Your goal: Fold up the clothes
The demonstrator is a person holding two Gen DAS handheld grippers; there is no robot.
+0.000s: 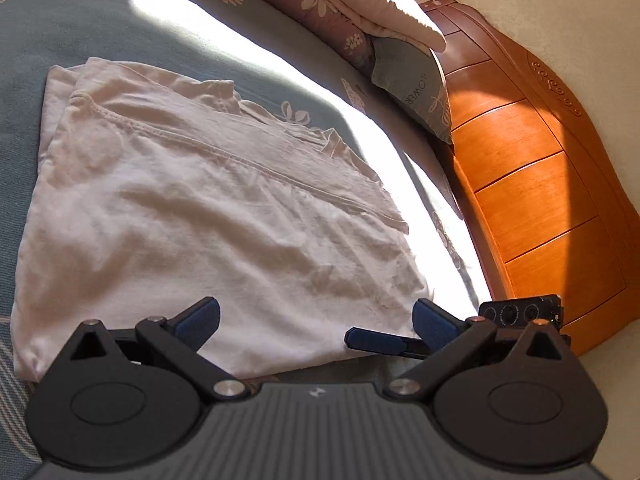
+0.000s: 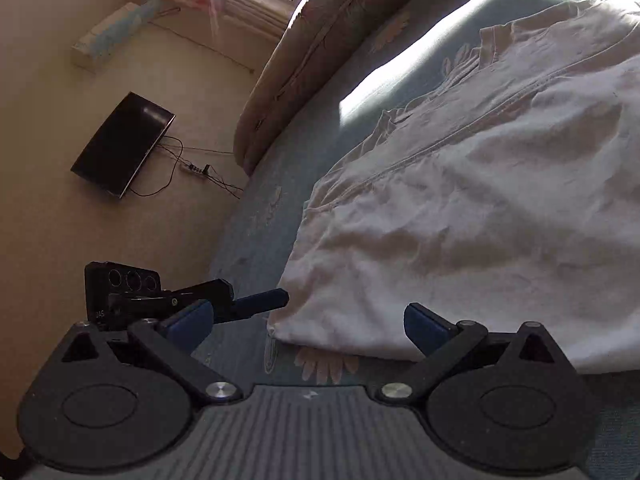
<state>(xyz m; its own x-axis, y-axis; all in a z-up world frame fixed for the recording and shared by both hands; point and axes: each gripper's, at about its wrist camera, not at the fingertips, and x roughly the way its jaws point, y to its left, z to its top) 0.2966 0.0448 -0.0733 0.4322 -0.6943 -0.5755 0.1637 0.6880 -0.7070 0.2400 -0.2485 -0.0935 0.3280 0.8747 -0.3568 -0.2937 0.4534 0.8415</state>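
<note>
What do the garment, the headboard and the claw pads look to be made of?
The pale pink garment looks like thin, soft knit cotton: matte, finely creased, with a stitched seam. The headboard looks like varnished orange-brown wood: glossy panels with carved scrollwork. The left claw pads seem to be dark blue rubber or foam on black, likely plastic, arms; which one I cannot tell.
</note>
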